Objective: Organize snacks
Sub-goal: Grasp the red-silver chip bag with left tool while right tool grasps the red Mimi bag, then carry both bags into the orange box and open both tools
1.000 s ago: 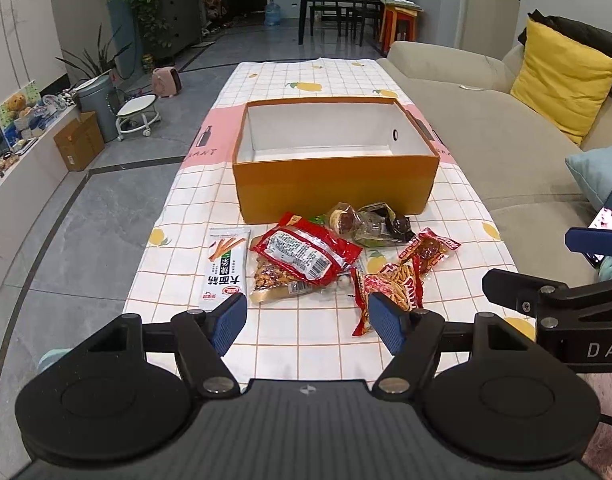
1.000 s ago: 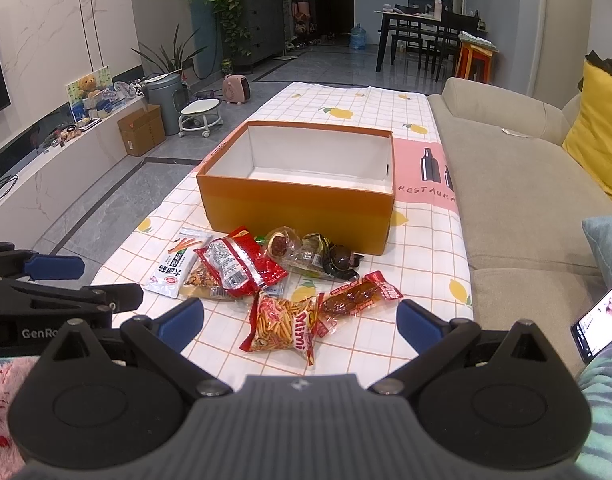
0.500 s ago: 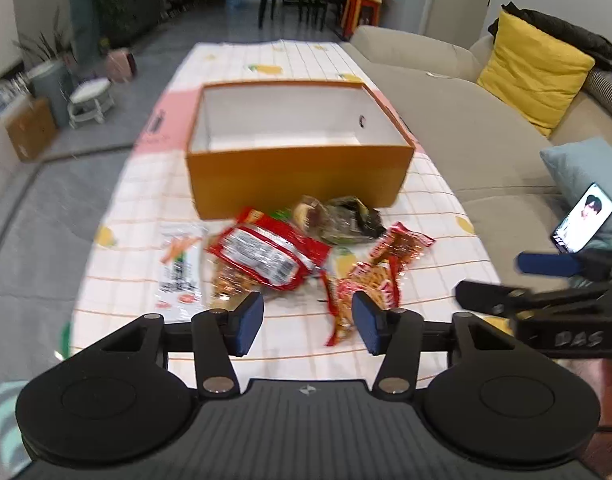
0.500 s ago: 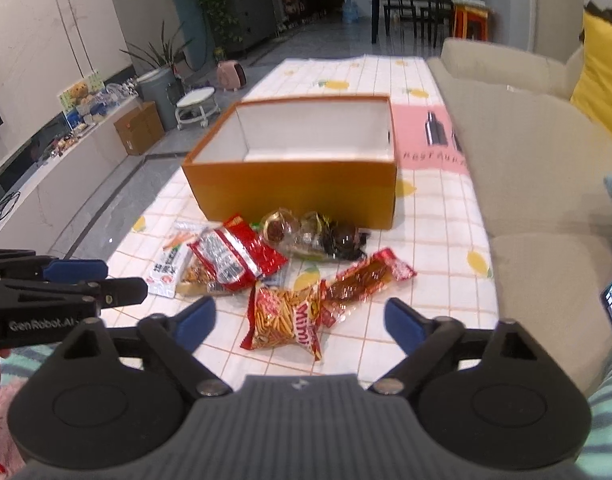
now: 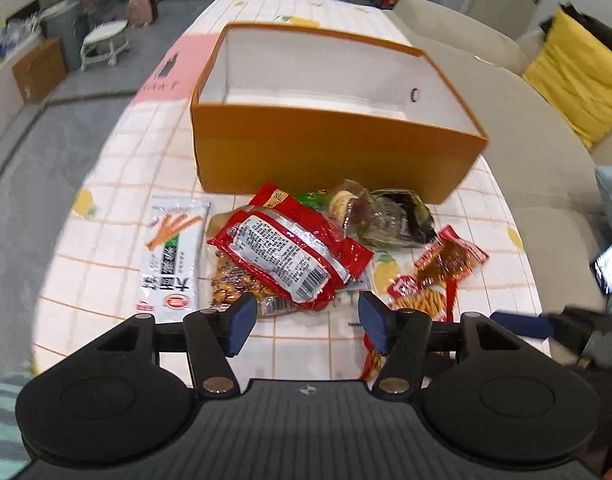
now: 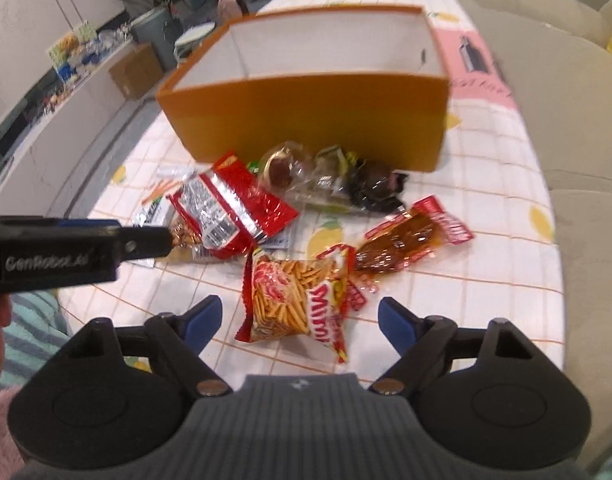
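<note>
1. Left gripper [image 5: 301, 322]: jaws apart, nothing between the pads. They have just been opening after a brief narrowing. Directly ahead of its tips lies the red foil snack packet with a silver printed label [image 5: 287, 252], resting on a clear bag of brown nuts [image 5: 233, 284].
2. Right gripper [image 6: 299, 322]: jaws spread wide, empty. The red-and-yellow bag of stick crisps [image 6: 293, 300] lies flat just ahead of and between its pads, not touched.
3. Other snacks: a white flat sachet printed with orange sticks [image 5: 171, 256] lies to the left of the left gripper; a clear-wrapped bundle of dark sweets [image 6: 338, 180] and a red-edged pouch of brown dried meat [image 6: 402, 240] lie beyond the right gripper.
4. The open orange cardboard box with white lining [image 5: 338, 156] stands beyond the pile and holds no snack; judged, sorting has not begun.
5. Risks, as judgement:
   - Flat, slippery packets on the checked tablecloth [image 5: 105, 216] may slide from the pads instead of lifting.
   - The overlapping packets may drag each other, so the left grip could lift two or scatter the nuts bag.
   - The two grippers work close together; they may collide.
</note>
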Demonstrator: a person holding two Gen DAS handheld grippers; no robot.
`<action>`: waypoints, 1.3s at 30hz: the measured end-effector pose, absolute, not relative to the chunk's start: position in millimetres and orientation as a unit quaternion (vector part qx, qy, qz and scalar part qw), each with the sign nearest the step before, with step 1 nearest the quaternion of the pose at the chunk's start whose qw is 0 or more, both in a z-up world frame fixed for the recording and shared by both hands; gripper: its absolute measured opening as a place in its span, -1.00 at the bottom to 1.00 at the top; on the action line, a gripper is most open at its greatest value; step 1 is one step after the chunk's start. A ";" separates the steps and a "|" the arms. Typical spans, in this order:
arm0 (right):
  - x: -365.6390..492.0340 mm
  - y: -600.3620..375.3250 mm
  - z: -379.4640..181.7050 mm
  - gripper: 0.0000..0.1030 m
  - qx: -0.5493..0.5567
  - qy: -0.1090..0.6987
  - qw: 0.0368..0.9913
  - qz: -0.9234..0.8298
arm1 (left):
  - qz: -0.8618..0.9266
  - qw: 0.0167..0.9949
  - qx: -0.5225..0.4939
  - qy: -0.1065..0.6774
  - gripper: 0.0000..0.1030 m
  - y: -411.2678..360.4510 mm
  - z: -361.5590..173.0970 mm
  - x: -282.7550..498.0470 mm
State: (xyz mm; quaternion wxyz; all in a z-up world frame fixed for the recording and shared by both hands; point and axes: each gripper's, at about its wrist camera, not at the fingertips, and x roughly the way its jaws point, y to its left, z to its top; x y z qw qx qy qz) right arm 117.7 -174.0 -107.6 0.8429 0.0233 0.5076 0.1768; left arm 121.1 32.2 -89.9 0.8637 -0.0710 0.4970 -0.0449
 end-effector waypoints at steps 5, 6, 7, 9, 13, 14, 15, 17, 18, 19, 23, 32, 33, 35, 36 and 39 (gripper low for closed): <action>134.0 -155.8 -126.3 0.60 -0.010 0.516 0.840 0.167 | -0.015 0.853 -0.116 0.509 0.47 38.1 -112.9 139.6; 136.3 -153.5 -130.0 0.60 -0.015 0.519 0.839 0.164 | -0.010 0.851 -0.120 0.511 0.48 38.2 -116.6 142.9; 138.2 -152.5 -133.5 0.60 -0.017 0.521 0.838 0.161 | -0.008 0.850 -0.123 0.512 0.48 37.9 -119.6 145.9; 142.1 -152.5 -139.8 0.57 -0.021 0.526 0.836 0.154 | -0.005 0.848 -0.130 0.514 0.48 37.2 -125.3 150.9; 149.7 -154.8 -150.7 0.39 -0.015 0.536 0.831 0.148 | 0.008 0.844 -0.142 0.517 0.51 37.4 -133.7 160.2; 151.1 -156.4 -151.8 0.30 -0.014 0.536 0.831 0.146 | 0.015 0.845 -0.144 0.514 0.51 38.1 -134.4 161.9; 152.5 -157.8 -152.2 0.30 -0.014 0.534 0.833 0.144 | 0.023 0.848 -0.145 0.510 0.51 38.3 -134.5 163.6; 155.1 -160.8 -152.4 0.28 -0.017 0.529 0.837 0.135 | 0.031 0.848 -0.142 0.509 0.55 37.0 -136.0 168.8; 156.2 -162.0 -152.2 0.27 -0.018 0.528 0.839 0.132 | 0.034 0.847 -0.141 0.512 0.55 36.1 -137.6 171.7; 158.0 -163.2 -152.8 0.26 -0.017 0.527 0.839 0.132 | 0.041 0.845 -0.142 0.514 0.55 35.3 -139.5 174.5; 162.4 -167.4 -155.3 0.24 -0.012 0.525 0.840 0.136 | 0.063 0.845 -0.151 0.509 0.66 32.2 -141.9 180.9; 166.5 -169.9 -159.8 0.22 0.011 0.533 0.834 0.141 | 0.069 0.860 -0.046 0.503 0.99 0.8 -150.1 187.8; 166.7 -170.4 -159.8 0.22 0.013 0.533 0.834 0.141 | 0.067 0.863 -0.034 0.500 1.00 -1.3 -151.5 187.6; 165.1 -170.3 -160.4 0.22 0.015 0.534 0.834 0.141 | 0.063 0.864 -0.026 0.499 1.00 -3.7 -152.6 188.3; 165.1 -169.7 -160.4 0.22 0.015 0.533 0.834 0.142 | 0.060 0.864 -0.024 0.500 1.00 -3.9 -152.2 188.9; 164.2 -168.4 -159.9 0.17 0.016 0.532 0.834 0.144 | 0.047 0.865 -0.025 0.499 0.82 -2.4 -149.8 187.4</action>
